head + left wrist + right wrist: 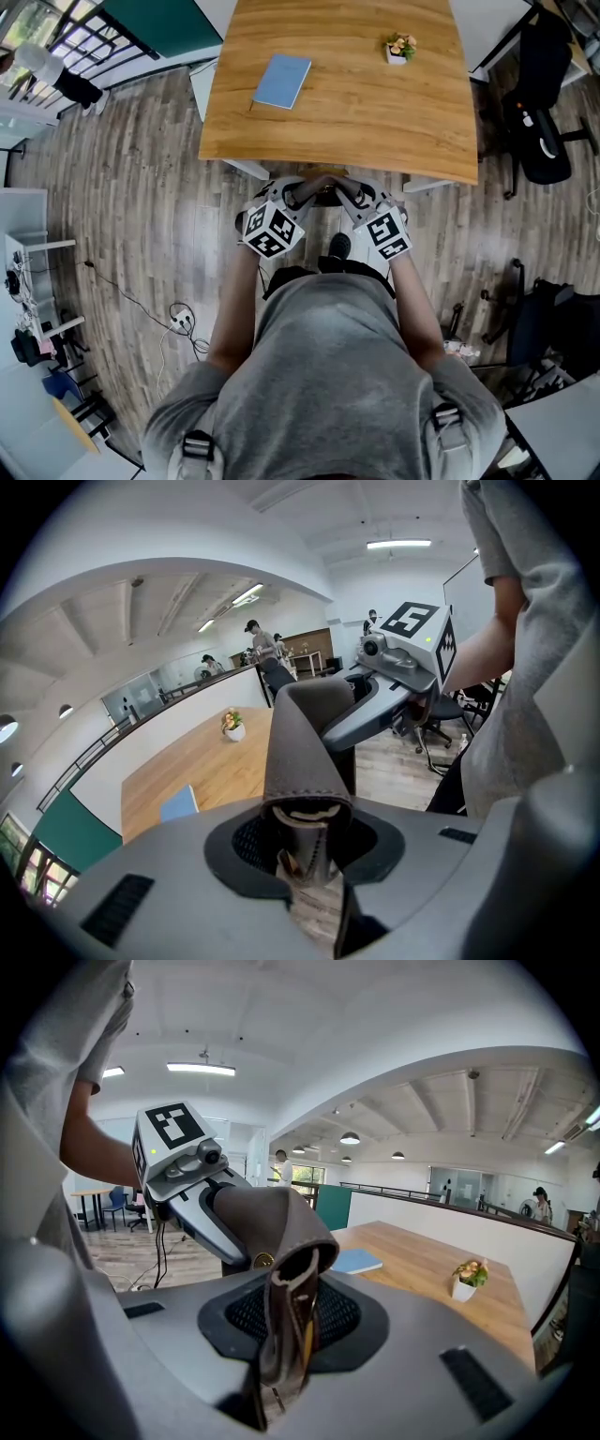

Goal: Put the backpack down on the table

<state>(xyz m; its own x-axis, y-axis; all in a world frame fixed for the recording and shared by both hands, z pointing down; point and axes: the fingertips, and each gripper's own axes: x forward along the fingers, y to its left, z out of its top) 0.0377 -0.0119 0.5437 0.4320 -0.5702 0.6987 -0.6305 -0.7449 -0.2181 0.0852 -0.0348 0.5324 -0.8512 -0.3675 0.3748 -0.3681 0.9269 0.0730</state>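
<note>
Pretty much all you can see of the backpack is its brown leather handle, which has a stitched edge and a little brass rivet. It arches up in a loop, with one end pinched tight in the left gripper and the other in the right gripper. The rest of the bag is hidden. It's up in the air, just short of the near edge of the table and not on it yet. The table has a light wood top and sits right in front.
</note>
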